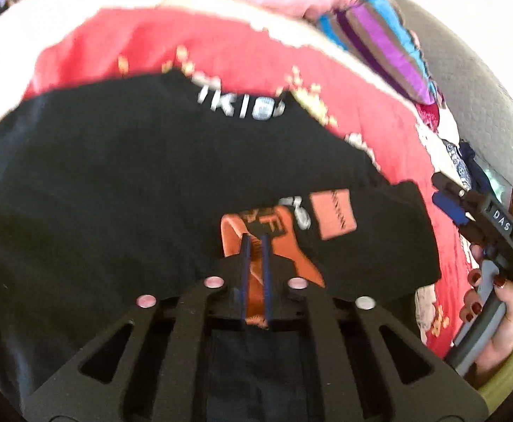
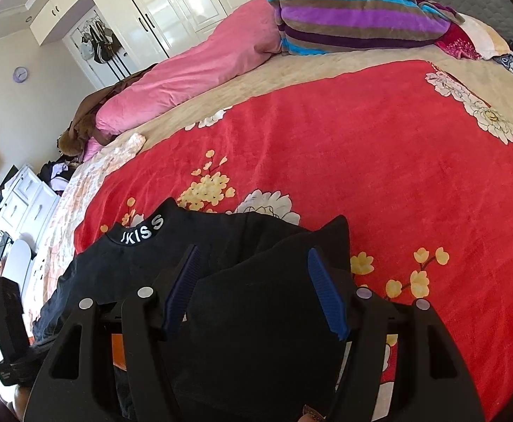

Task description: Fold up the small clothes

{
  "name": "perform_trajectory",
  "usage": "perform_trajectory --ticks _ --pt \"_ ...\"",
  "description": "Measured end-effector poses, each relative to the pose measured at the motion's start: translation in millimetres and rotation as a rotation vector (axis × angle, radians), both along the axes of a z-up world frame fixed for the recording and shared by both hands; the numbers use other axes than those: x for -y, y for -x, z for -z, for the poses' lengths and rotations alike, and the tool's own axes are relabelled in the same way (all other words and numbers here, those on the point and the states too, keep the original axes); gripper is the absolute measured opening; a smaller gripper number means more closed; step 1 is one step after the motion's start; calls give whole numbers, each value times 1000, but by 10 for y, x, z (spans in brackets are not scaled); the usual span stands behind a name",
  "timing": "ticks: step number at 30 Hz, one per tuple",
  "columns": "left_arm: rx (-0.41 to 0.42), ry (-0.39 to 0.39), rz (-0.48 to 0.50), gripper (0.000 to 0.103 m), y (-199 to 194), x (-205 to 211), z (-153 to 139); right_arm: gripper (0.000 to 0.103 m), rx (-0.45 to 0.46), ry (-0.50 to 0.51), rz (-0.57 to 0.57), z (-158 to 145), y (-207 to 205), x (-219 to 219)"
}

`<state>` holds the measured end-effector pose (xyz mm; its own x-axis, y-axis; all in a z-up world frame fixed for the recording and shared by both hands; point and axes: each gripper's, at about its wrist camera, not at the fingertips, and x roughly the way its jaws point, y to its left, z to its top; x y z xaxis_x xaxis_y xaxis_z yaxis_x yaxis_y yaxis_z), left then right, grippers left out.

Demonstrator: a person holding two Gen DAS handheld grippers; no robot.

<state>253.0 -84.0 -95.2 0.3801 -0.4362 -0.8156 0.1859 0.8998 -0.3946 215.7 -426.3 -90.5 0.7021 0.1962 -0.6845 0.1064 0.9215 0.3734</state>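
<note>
Fingers of the left gripper [image 1: 255, 246] stand nearly together, pinching orange-printed fabric of the black top [image 1: 123, 161]. Right gripper [image 2: 253, 274] fingers stand wide apart, a raised fold of that top between them, pads not pressing. Top lies at the near edge of the red flowered blanket [image 2: 379, 147].

- Left wrist view looks steeply down along its fingers [image 1: 267, 267], close over the black shirt [image 1: 116, 161].
- Right wrist view looks lower across the bed [image 2: 379, 147] toward the wardrobe [image 2: 172, 3].
- Both share shirt, red blanket [image 1: 144, 42], striped pillow [image 1: 386, 42].
</note>
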Motion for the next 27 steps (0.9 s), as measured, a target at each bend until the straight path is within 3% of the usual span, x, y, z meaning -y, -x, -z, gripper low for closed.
perform_trajectory --ticks 2,6,7,8,11,15,23,27 --pt "-44 39 -9 30 -8 -15 71 62 -1 -3 5 1 -3 19" --pt "-64 72 13 30 27 81 149 62 -1 -8 14 6 -8 49" --pt "-53 60 17 26 53 132 162 62 -1 -9 15 7 -8 49" --pt "-47 52 20 4 70 163 169 62 -1 -9 13 6 -9 46" --pt "-4 3 41 2 139 241 113 62 -2 -3 10 5 -12 47" --pt "69 -7 26 2 119 175 -95 62 1 3 3 -3 -11 29" --pt "302 -96 -123 2 114 -389 -772 62 32 11 -41 -42 -14 -95" --pt "338 -184 -189 2 84 -659 -873 62 31 45 -88 -22 -27 -259"
